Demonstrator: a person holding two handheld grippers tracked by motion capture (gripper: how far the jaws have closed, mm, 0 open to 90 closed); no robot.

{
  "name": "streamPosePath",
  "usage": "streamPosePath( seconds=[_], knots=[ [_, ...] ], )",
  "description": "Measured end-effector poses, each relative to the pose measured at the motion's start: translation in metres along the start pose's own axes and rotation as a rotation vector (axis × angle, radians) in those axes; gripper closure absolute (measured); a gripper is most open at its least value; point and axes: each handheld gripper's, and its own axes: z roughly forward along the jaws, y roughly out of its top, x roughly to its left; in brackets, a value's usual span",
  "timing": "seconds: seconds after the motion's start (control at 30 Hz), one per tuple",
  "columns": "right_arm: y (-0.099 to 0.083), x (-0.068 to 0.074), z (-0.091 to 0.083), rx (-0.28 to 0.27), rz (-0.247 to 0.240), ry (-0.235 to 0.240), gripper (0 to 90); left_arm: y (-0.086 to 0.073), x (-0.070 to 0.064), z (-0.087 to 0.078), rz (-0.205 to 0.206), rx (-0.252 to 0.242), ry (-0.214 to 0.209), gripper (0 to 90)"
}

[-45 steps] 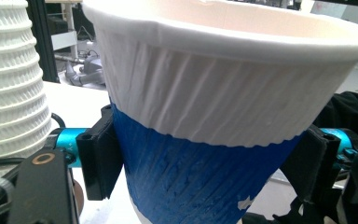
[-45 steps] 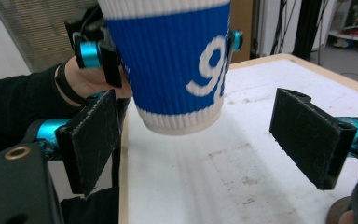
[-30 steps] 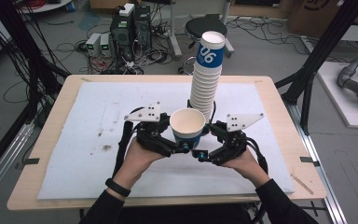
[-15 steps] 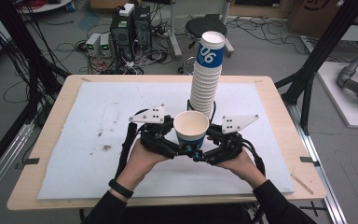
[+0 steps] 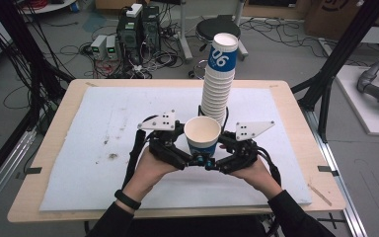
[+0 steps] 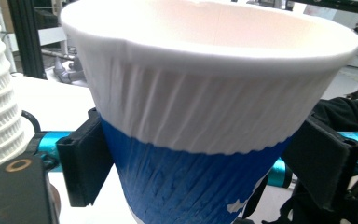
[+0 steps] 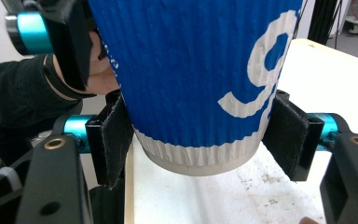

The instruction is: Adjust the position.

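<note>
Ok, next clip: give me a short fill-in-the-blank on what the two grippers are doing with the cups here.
1. The single cup is clamped by ____ grippers at once.
2. The left gripper grips the cup higher up; the right gripper grips it near its ____.
3. Behind the held cup rises a tall ____ of cups, its top one marked 06.
4. The held cup's mouth faces ____.

Missing words: both; base; stack; up

Blue cup (image 7: 196,70) sits clamped between the right gripper (image 7: 200,140) jaws.
</note>
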Motion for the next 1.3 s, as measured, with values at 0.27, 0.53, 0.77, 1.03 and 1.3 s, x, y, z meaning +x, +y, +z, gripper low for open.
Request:
streamPosePath(
  seconds=[0.27,0.53,0.77,1.03,1.3],
  knots=[
    [-0.0008,0.0012,0.0028,0.011,-0.002,0.006,30.0,0.0036,-0.0001,-0.0046,-0.006,-0.024,0.013,15.5],
    [-0.0017,0.0015,0.0036,0.015,-0.001,0.007,29.2,0.0030,-0.0003,-0.0050,0.010,-0.024,0.008,22.3],
    [0.0016,0.0031,0.0011,-0.040,0.013,0.025,21.2,0.0012,0.0005,-0.0034,0.008,-0.020,0.001,22.9],
    [0.0018,0.0031,-0.0005,-0.048,0.015,0.017,27.2,0.0000,-0.0002,-0.0003,0.006,-0.008,-0.005,22.8],
    [0.0012,0.0024,0.0018,-0.029,0.009,0.023,27.2,0.0016,0.0002,-0.0037,-0.012,-0.035,-0.005,16.7]
  ],
)
